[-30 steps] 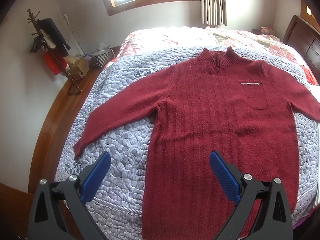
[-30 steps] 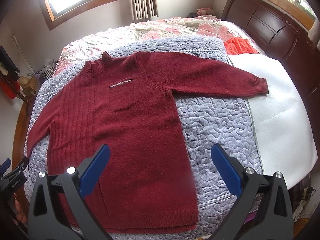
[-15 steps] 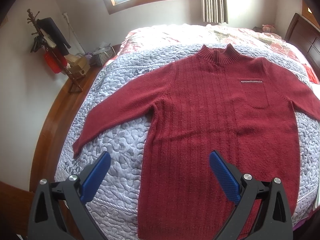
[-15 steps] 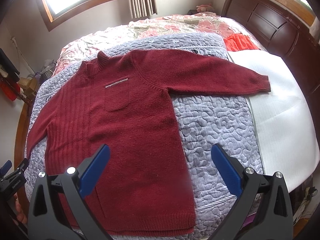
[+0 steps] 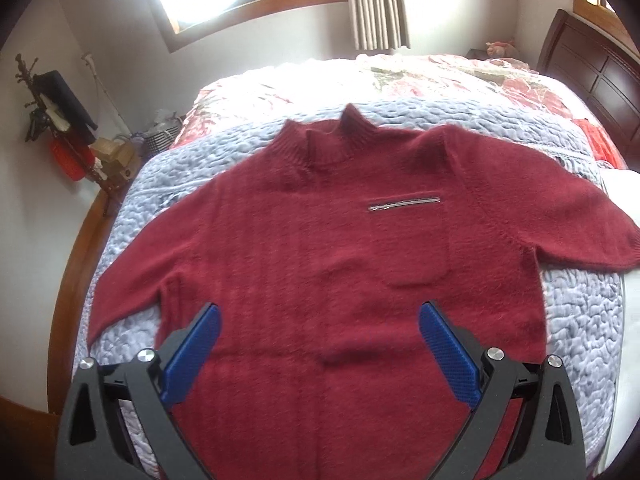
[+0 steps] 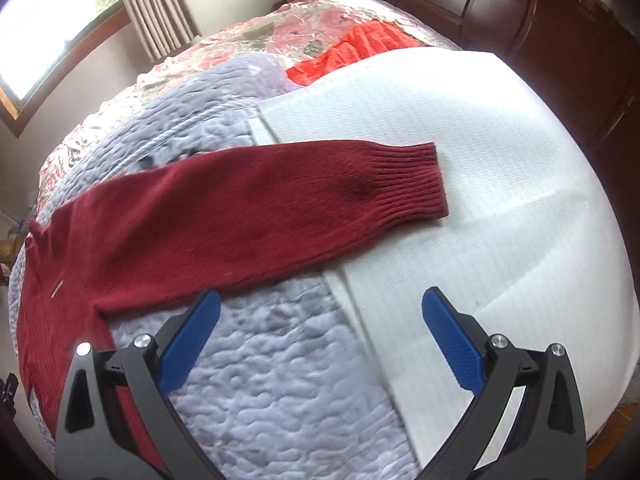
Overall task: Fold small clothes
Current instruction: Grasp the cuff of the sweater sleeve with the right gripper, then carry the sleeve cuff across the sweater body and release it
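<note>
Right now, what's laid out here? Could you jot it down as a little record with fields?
garment: dark red sweater, spread flat, front up, unfolded
chest pocket: facing up
sleeve cuff: resting on the white sheet
surface: lavender quilt on a bed
left gripper: open, above the sweater's lower body
right gripper: open, near the sleeve, holding nothing

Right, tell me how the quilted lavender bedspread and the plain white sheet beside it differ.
The quilted lavender bedspread is puffy and stitched in swirls; the plain white sheet is flat with fine ribs. The bedspread carries the dark red knitted sweater's body; the sheet carries only its ribbed cuff. Both lie spread on the bed.
</note>
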